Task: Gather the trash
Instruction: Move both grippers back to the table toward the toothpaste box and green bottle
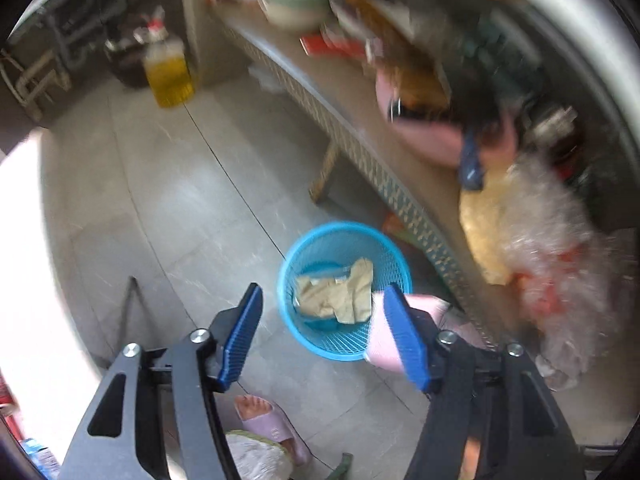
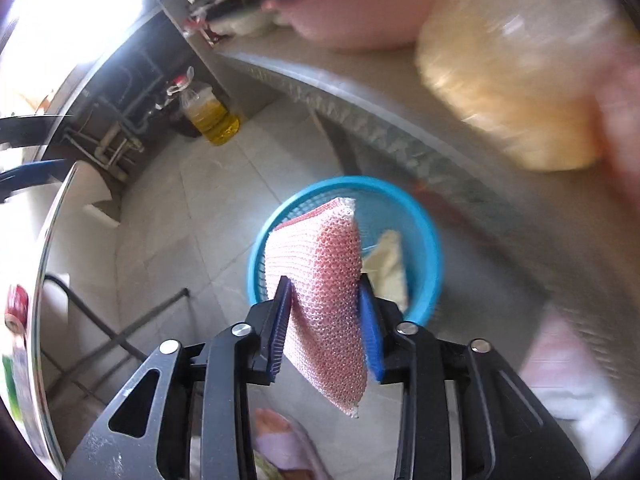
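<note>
A blue mesh basket (image 1: 340, 226) stands on the tiled floor by the table, with crumpled beige paper (image 1: 332, 292) lying in it. My left gripper (image 1: 322, 288) hangs above its near rim, jaws wide open with nothing between them. Something pink (image 1: 380, 340) shows behind its right finger; I cannot tell what it is. In the right wrist view my right gripper (image 2: 325, 280) is shut on a pink mesh scouring sponge (image 2: 332, 248), held upright over the basket (image 2: 304, 196). The sponge hides part of the paper (image 2: 390, 264).
A cluttered table with a patterned edge (image 1: 360, 148) runs along the right; a pink basin (image 2: 360, 12) and a clear bag of yellowish stuff (image 2: 512, 80) sit on it. An oil bottle (image 1: 168, 72) stands at the far wall. A foot in a lilac slipper (image 1: 272, 420) is near.
</note>
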The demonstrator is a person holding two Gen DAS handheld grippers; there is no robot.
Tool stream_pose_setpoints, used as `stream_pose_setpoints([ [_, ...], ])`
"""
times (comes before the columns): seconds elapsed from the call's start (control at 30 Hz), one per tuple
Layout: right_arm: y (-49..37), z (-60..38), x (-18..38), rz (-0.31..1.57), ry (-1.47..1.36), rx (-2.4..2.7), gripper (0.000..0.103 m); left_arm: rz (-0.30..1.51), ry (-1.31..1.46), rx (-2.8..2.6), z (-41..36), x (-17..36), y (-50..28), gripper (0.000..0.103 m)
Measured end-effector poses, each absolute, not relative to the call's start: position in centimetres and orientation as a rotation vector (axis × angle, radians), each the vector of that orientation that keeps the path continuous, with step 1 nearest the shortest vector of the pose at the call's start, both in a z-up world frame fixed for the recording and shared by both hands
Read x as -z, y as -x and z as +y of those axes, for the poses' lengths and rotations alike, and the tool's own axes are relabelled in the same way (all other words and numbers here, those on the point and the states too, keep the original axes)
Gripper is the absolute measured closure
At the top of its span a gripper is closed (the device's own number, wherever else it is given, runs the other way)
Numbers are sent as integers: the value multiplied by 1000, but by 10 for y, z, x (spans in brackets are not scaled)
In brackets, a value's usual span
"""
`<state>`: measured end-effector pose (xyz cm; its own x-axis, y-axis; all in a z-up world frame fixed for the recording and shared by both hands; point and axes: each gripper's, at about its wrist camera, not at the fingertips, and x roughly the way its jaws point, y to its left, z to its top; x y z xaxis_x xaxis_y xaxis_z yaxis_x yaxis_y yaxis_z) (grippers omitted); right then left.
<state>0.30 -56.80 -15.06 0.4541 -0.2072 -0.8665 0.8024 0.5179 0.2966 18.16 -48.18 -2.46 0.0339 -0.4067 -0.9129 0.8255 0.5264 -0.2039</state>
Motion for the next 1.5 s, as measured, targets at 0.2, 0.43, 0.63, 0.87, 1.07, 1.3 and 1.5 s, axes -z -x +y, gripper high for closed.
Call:
stream_pose_setpoints([
  [0.2, -7, -565, 207, 1079, -887, 783, 40, 1069, -335, 952, -363, -45, -201, 29],
  [0.43, 31, -538, 182, 1070, -868, 789, 40, 961, -167, 819, -214, -72, -207, 26],
  [0.63, 32, -510, 128, 992, -806, 689, 40, 864, -42, 682, -102, -79, -201, 26],
  [0.87, -6, -455, 29, 843, -680, 420, 36, 795, 60, 467, 26, -83, -189, 23],
  [1.07, -48, -400, -32, 763, -656, 148, 32, 793, 124, 366, 89, -56, -172, 23],
  [1.3, -111, -310, -44, 862, -660, -154, 29, 826, 210, 427, 98, -17, -151, 23],
  [1.5, -159, -225, -23, 1025, -653, -295, 29, 866, 277, 453, 102, 10, -146, 23],
])
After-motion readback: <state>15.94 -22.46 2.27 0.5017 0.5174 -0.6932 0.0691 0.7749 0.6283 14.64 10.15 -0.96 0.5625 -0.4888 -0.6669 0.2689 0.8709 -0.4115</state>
